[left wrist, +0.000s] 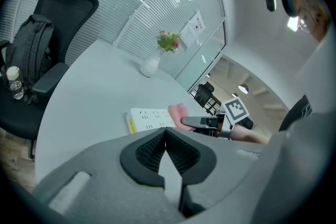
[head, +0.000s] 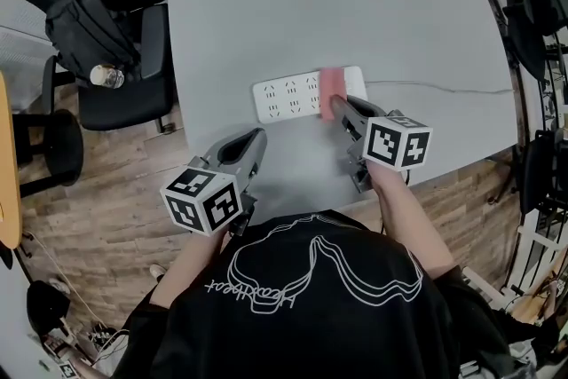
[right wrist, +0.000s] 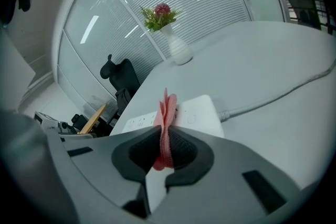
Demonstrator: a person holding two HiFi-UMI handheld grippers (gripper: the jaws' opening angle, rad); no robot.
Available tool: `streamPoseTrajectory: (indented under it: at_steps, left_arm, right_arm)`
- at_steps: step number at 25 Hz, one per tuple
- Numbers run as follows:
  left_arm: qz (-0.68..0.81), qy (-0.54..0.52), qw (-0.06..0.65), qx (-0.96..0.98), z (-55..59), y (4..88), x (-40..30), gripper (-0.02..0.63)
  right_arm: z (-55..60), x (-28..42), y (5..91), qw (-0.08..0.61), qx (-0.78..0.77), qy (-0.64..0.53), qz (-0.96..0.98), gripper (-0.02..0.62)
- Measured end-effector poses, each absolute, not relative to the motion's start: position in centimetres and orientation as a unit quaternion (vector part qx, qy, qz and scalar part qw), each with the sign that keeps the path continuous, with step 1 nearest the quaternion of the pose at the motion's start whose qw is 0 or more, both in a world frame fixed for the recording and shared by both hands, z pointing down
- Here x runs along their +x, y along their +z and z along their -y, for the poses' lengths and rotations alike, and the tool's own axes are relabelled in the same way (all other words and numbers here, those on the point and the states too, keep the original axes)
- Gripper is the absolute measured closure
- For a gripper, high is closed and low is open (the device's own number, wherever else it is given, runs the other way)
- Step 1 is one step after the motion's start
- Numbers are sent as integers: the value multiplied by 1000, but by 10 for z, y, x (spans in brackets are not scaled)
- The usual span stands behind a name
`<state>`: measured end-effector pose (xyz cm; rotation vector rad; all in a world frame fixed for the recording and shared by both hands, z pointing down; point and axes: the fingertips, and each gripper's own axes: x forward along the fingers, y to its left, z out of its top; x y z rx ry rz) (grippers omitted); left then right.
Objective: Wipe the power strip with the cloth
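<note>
Power strip (head: 293, 95) wiping seems begun: our right claw (head: 338, 106) pinches the cloth (head: 330, 89) on it, our left claw (head: 256, 138) is closed and empty; next we sweep frame-left.

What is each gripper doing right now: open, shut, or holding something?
Left gripper: shut, nothing between its jaws.
Right gripper: shut on the cloth.

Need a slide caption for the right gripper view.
Right gripper shut on pink cloth over the white power strip, grey table.
</note>
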<state>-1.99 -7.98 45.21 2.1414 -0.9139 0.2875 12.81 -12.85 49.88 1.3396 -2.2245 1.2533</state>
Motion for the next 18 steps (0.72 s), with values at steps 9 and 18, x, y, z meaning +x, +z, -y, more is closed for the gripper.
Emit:
streamPoseTrajectory:
  at_steps: [9, 18]
  left_arm:
    - [360, 112, 385, 842, 79, 450, -17, 594]
    - [358, 109, 386, 843, 73, 445, -15, 594]
  right_arm:
    - [129, 161, 499, 133, 484, 423, 754, 555]
    - [127, 195, 499, 147, 514, 409, 739, 555]
